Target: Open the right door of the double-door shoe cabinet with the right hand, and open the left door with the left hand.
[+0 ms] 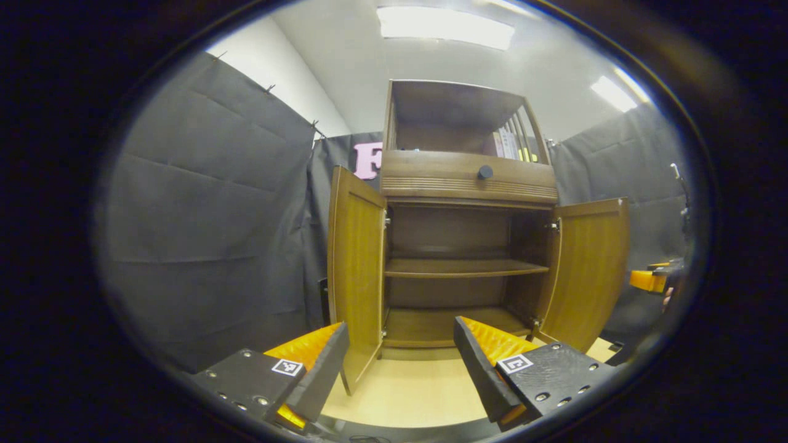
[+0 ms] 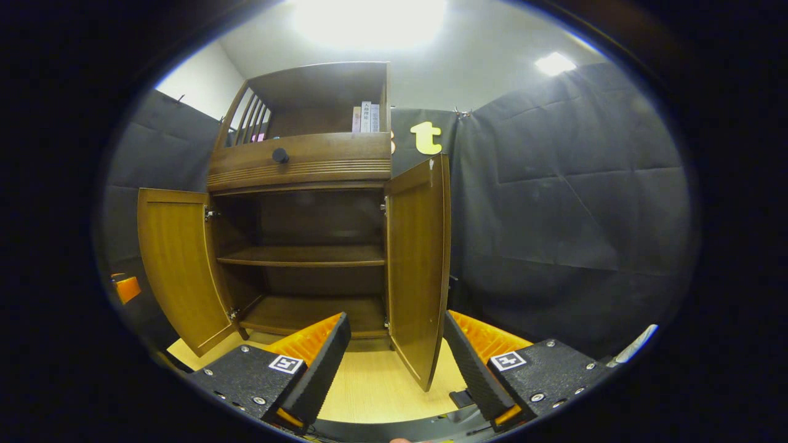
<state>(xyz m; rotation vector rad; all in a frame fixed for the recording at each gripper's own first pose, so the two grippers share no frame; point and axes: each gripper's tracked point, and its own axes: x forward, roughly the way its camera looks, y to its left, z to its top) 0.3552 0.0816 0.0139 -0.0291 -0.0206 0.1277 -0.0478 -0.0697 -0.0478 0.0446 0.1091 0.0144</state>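
While both doors stand swung wide, the left door (image 1: 356, 271) and right door (image 2: 420, 264) expose bare shelves. The left claw (image 1: 400, 363) and right claw (image 2: 397, 360) gape apart, gripping nothing.

Brown wooden shoe cabinet (image 1: 468, 184), left door (image 1: 357, 271) and right door (image 2: 418, 264) wide open.

Shoe cabinet (image 1: 465, 246) with left door (image 1: 356, 271) and right door (image 1: 590, 271) swung wide, left gripper (image 1: 400, 363) spread open before the left door's edge, bare shelf (image 1: 462, 266) inside the cabinet
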